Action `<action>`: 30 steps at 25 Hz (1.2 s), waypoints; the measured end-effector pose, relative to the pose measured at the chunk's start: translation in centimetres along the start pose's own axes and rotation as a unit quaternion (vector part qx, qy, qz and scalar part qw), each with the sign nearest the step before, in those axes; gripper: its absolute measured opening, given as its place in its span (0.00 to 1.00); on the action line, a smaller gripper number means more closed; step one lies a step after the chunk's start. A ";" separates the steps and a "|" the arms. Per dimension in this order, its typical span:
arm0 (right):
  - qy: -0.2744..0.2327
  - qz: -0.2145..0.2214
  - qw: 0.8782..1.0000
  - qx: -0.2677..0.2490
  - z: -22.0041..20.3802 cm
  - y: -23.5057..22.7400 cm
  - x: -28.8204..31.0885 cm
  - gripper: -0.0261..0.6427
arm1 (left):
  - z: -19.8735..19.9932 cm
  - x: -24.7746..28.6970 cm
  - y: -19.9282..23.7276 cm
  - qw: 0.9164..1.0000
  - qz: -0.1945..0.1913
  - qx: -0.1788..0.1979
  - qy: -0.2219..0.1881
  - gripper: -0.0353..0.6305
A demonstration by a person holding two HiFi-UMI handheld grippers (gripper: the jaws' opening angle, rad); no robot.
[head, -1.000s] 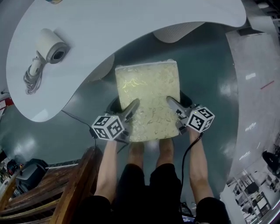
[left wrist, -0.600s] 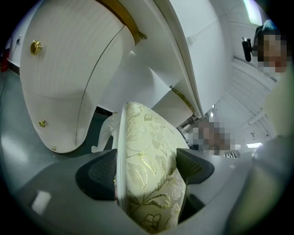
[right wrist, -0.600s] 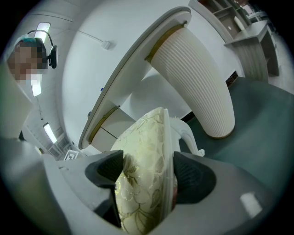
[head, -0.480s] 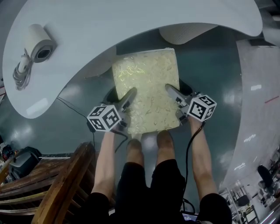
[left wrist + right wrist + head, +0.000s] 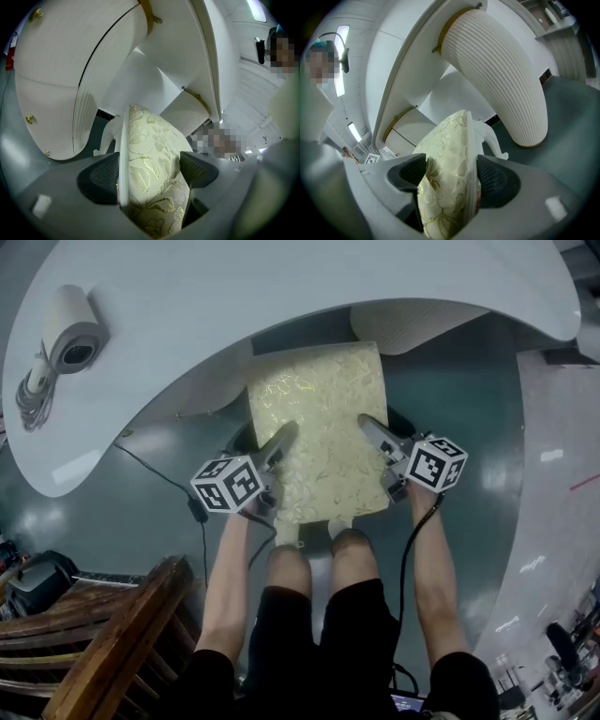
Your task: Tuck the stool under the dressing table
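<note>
The stool's cream and gold floral cushion lies at the front edge of the white curved dressing table, between its two ribbed pedestals. My left gripper is shut on the cushion's left edge, and my right gripper is shut on its right edge. In the left gripper view the cushion fills the gap between the two black pads. The right gripper view shows the cushion pinched the same way, with a white stool leg beyond it.
A white roll and a coiled cord lie on the table's left end. A wooden chair stands at lower left, near a black cable on the green floor. The person's legs are right behind the stool.
Both grippers have pushed the stool forward towards the table. Its far edge now reaches the tabletop's rim, and the person has stepped in behind it.
</note>
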State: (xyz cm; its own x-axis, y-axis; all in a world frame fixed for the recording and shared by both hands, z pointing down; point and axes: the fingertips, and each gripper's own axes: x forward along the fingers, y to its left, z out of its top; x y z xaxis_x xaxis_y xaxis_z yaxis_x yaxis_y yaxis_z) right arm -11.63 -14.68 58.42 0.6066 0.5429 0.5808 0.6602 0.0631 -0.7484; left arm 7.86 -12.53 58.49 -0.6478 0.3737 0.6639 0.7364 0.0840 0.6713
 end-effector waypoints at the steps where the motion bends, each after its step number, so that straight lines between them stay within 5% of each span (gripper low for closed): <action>1: 0.001 0.001 1.000 0.001 -0.1 -0.6 0.6 0.54 | -0.1 0.6 0.6 1.000 0.002 0.000 -0.001 0.68; 30: 0.004 -0.004 1.000 0.010 1.2 -4.1 5.4 0.54 | 1.2 5.0 4.1 1.000 0.010 -0.005 -0.006 0.68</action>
State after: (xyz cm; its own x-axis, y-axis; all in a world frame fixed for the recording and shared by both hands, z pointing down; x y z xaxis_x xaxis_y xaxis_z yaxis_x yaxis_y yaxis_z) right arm -11.54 -11.01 64.24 0.6053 0.5352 0.5892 0.6556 0.0845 -0.7503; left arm 7.88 -9.19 64.20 -0.6300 0.3864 0.6736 0.7477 0.0675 0.6606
